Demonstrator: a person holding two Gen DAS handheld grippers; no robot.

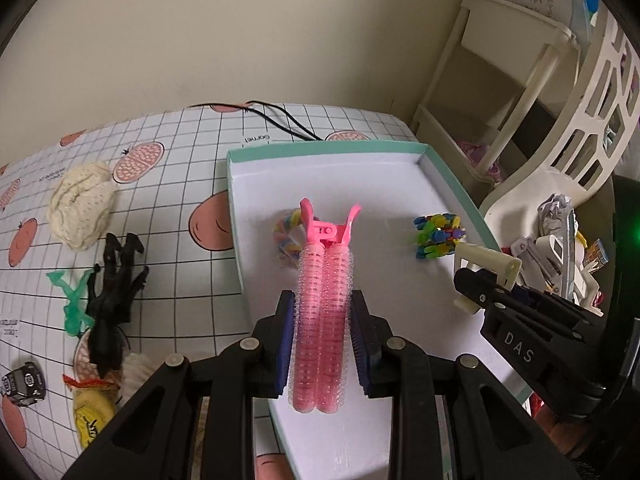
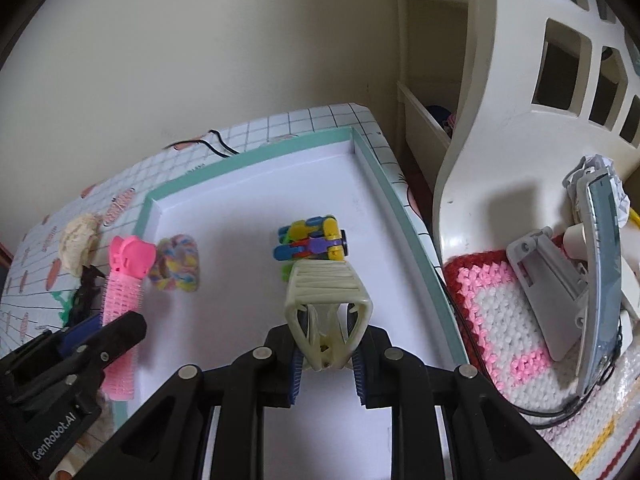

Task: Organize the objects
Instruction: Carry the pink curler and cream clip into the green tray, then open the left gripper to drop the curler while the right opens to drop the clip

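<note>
My left gripper (image 1: 322, 320) is shut on a pink roller hair clip (image 1: 322, 312), held above the white tray with a teal rim (image 1: 236, 216). The same pink clip (image 2: 122, 292) shows at the left of the right wrist view, at the tray's left edge. My right gripper (image 2: 326, 340) is shut on a cream claw hair clip (image 2: 326, 300), also over the tray (image 2: 384, 184). On the tray floor lie a pastel hair scrunchie (image 1: 286, 236) (image 2: 176, 258) and a bundle of multicoloured clips (image 1: 438, 236) (image 2: 312, 240).
On the grid-patterned tablecloth (image 1: 180, 152) left of the tray lie a cream knitted item (image 1: 82, 204), a black figure (image 1: 112, 304), a green figure (image 1: 72, 304), a yellow pouch (image 1: 92, 412) and a small toy car (image 1: 24, 384). A white basket (image 2: 500, 128) with grey clips stands right.
</note>
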